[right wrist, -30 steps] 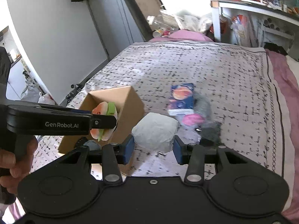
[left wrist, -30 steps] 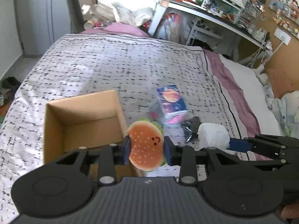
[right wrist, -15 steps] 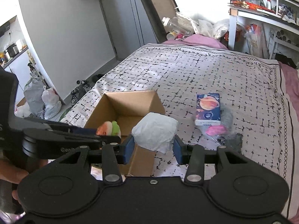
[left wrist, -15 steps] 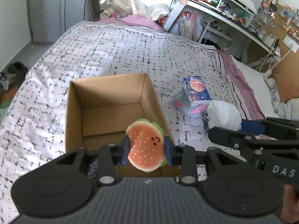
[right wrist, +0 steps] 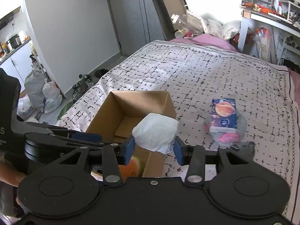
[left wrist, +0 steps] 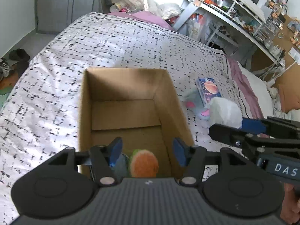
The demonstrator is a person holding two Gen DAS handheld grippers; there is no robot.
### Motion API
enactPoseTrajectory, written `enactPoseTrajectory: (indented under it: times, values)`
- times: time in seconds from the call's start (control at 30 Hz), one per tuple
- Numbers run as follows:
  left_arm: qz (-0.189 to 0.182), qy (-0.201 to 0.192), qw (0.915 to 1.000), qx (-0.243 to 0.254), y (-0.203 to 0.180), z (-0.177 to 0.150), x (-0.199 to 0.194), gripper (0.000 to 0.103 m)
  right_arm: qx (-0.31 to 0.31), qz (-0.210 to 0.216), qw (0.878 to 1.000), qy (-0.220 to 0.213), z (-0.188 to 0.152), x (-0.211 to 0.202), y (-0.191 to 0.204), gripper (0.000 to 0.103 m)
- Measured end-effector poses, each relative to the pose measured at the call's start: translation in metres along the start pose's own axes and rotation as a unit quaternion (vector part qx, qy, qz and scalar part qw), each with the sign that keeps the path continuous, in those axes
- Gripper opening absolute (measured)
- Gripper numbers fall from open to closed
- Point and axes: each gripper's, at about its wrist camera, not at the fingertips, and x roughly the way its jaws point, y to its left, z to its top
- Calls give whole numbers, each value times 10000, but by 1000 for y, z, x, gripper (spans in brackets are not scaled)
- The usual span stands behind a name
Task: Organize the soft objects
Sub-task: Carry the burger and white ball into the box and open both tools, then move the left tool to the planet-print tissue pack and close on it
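Note:
An open cardboard box [left wrist: 84, 112] [right wrist: 105, 116] stands on the patterned bedspread [left wrist: 131, 43]. Above its near end my left gripper [left wrist: 147, 149] has its jaws opening. The burger plush [left wrist: 143, 166] sits blurred below them, free of the blue pads, inside the box beside a grey item. It also shows orange through the box's near corner [right wrist: 129, 168]. My right gripper [right wrist: 153, 147] is shut on a white soft bundle [right wrist: 155, 131] [left wrist: 224, 112], held over the box's right wall.
A blue tissue pack with a planet print [right wrist: 223, 115] [left wrist: 208, 91] lies on a grey and pink plush [right wrist: 227, 137] to the right of the box. Shoes [right wrist: 82, 86] and bags [right wrist: 43, 93] are on the floor at the left. A cluttered desk [left wrist: 234, 5] runs behind.
My left gripper moved over the box and spread its jaws, and the burger plush dropped out of them into the box. My right gripper carried the white bundle left to the box.

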Motion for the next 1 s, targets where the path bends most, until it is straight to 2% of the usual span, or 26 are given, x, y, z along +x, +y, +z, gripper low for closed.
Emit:
enactPoseTrajectory:
  times: [0.37,0.47,0.53,0.57,0.73,0.9,1.0]
  values:
    - [264,-283,9992,-52,18,5,-26,69,4,228,9994,270,-3,17,13,47]
    - [388,-381,9984,-128,18,6,-34,75,55,231,9993,277,-7,15,12,58]
    - [508,-517,9973,-97,15,6,-40,78,124,226,9994,241,-8,11,8,69]
    - [547,-562,9969,-61,13,6,-42,78,157,217,9994,229,-8,8,6,71]
    - [531,-588,9969,2,5,7,-48,79,200,103,9997,3,-12,-10,-9,99]
    - [606,-602,9961,236,-15,7,-48,79,340,-83,9994,-13,-22,-23,-33,101]
    - [485,-588,9967,264,-28,8,-47,79,480,-154,9987,-90,-29,-32,-48,103]
